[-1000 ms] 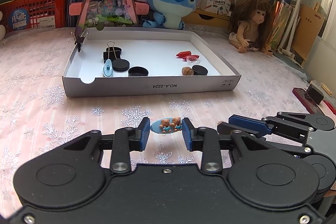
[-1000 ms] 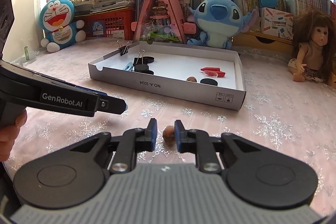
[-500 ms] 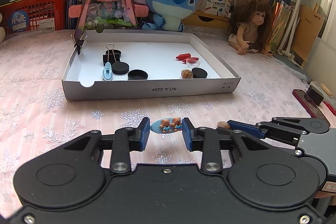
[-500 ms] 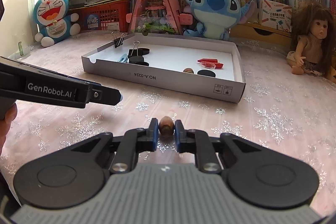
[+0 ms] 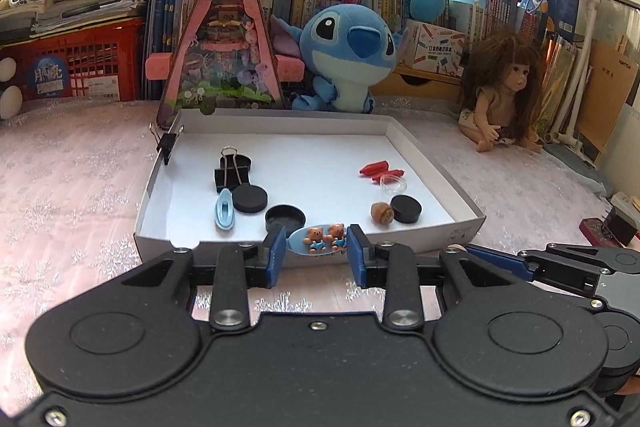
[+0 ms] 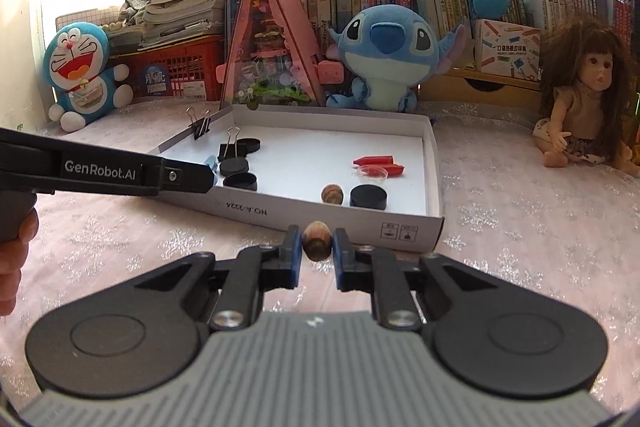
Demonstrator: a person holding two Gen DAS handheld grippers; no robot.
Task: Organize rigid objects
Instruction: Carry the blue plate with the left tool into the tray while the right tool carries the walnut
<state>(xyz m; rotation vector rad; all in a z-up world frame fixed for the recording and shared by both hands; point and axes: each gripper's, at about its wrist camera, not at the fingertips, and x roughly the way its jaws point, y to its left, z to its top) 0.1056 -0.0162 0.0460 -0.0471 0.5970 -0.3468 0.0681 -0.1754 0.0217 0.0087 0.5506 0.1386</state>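
My left gripper (image 5: 317, 250) is shut on a blue hair clip with two little bears (image 5: 320, 239), held above the tablecloth at the front wall of the white box lid (image 5: 432, 233). My right gripper (image 6: 317, 254) is shut on a brown acorn (image 6: 317, 245), held just before the box's front wall (image 6: 304, 217). Inside the box lie black round lids (image 5: 249, 198), a blue clip (image 5: 224, 213), a binder clip (image 5: 229, 173), red pieces (image 5: 378, 169), a clear cap (image 5: 394, 183) and another acorn (image 5: 382, 213).
A Stitch plush (image 5: 348, 57), a pink triangular dollhouse (image 5: 224, 43), a doll (image 5: 502, 83) and book stacks line the back. A Doraemon plush (image 6: 82, 75) sits at the left. A second binder clip (image 5: 166, 143) grips the box's left wall.
Both grippers have risen off the tablecloth with their objects and moved forward to the box's front wall. The right gripper closed on the acorn and lifted it.
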